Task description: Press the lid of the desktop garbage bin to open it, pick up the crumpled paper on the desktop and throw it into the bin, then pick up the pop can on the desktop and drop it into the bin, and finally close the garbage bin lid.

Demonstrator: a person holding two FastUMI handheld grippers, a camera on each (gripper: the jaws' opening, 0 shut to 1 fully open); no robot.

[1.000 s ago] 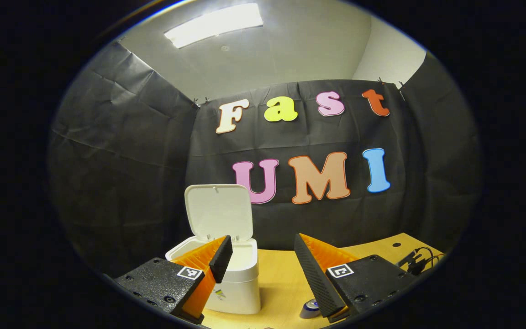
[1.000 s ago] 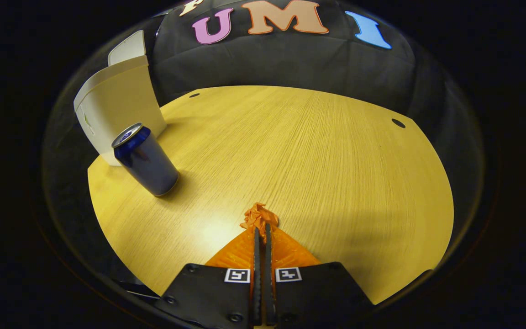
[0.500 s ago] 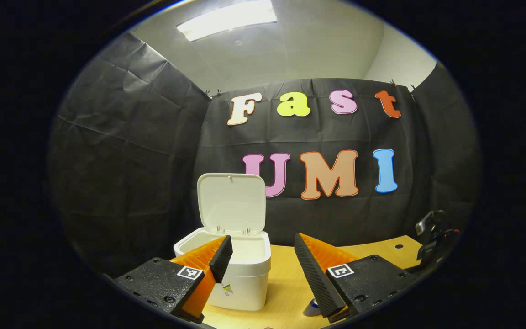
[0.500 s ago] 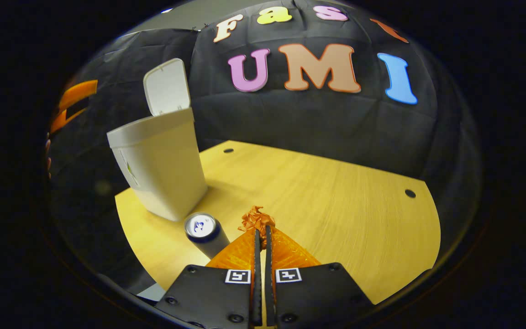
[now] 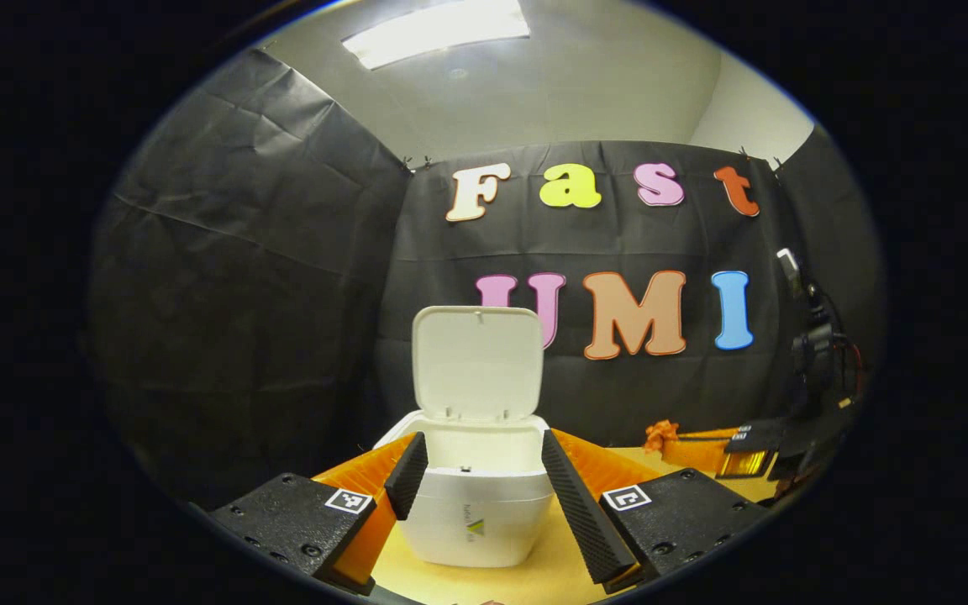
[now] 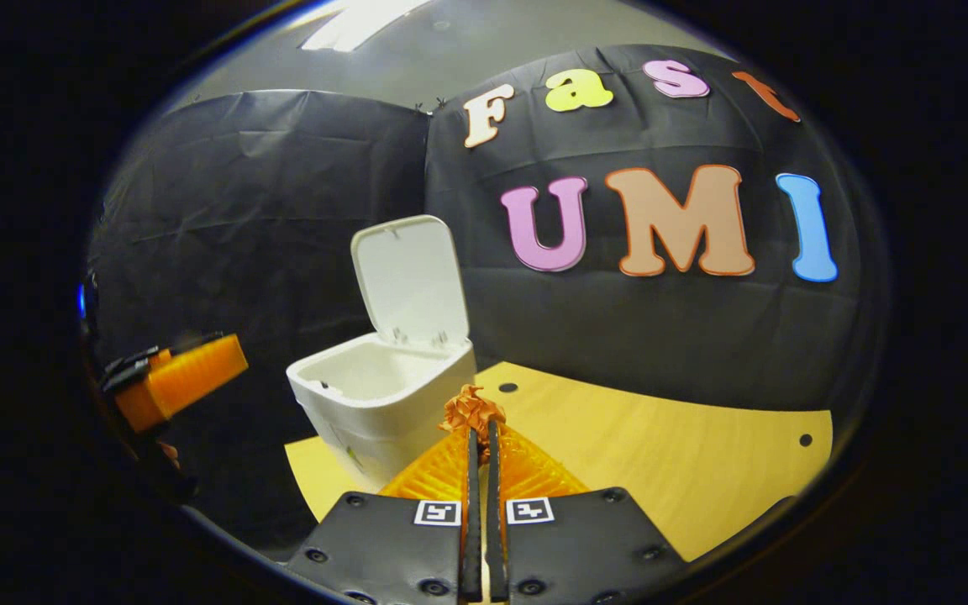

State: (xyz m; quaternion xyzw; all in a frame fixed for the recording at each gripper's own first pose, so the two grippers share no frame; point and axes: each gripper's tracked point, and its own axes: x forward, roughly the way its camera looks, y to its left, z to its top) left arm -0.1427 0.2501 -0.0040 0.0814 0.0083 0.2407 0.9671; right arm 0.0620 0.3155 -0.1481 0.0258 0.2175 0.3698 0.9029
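Note:
The white garbage bin (image 5: 477, 517) stands on the wooden desk (image 5: 560, 576) with its lid (image 5: 477, 363) raised upright. My left gripper (image 5: 477, 466) is open, its fingers framing the bin's front. In the right gripper view my right gripper (image 6: 481, 430) is shut on the crumpled orange paper (image 6: 470, 411), held above the desk just right of the bin (image 6: 366, 412) and level with its rim. The left gripper view shows that right gripper (image 5: 694, 445) with the paper (image 5: 660, 434) at the right. The left gripper (image 6: 186, 382) appears at the left of the right gripper view.
The wooden desk (image 6: 686, 470) stretches to the right of the bin, with small round holes (image 6: 804, 439) near its back edge. Black cloth walls close in behind and to the left. A hand and cables (image 5: 816, 353) holding the right gripper are at the right edge.
The right gripper has lifted the paper off the desk and carried it left toward the open bin; the can has dropped out of both views. The left gripper swung so the bin sits between its fingers.

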